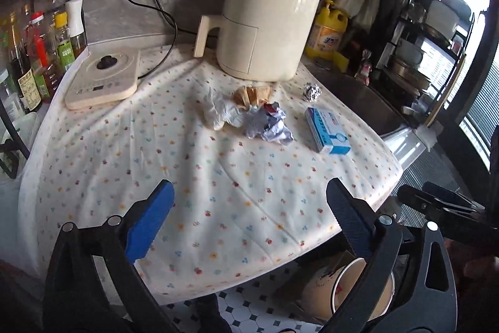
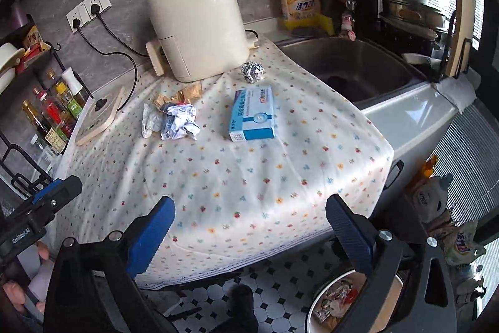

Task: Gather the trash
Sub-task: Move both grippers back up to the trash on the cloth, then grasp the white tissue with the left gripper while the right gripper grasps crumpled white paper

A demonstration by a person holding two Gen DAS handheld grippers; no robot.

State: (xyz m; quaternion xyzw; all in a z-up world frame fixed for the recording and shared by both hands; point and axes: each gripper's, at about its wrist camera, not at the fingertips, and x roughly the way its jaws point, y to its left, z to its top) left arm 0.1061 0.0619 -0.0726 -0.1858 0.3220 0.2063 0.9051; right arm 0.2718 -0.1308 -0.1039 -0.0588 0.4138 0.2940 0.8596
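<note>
1. Both tools are empty. The left gripper [image 1: 249,217] has its jaws spread wide with only the flowered cloth [image 1: 218,192] showing between them, and the right gripper [image 2: 249,227] stands just as wide, also holding nothing
2. Some of the job looks done: a round bin [image 2: 315,298] on the tiled floor, just below the near edge of the counter, already has wrappers and scraps in it
3. Still on the cloth, well ahead of both grippers, is a cluster of rubbish: a crumpled white tissue [image 1: 218,111], a brown wrapper [image 1: 252,94] touching it on the far side, and a crumpled printed paper [image 1: 269,127] lying against both
4. A ball of foil [image 2: 252,71] sits apart, near the foot of the cream air fryer [image 2: 196,24] and close to the sink [image 2: 352,64]
5. A blue and white carton [image 2: 254,114] lies flat between the foil and the crumpled paper; I judge it to be rubbish too, though it could equally be a full box
6. So I reckon four or five pieces are left, each needing a reach across the cloth, a pinch and a drop into the bin
7. The cooker plate [image 1: 103,80] and bottles [image 1: 40,52] at the left are not part of the job
</note>
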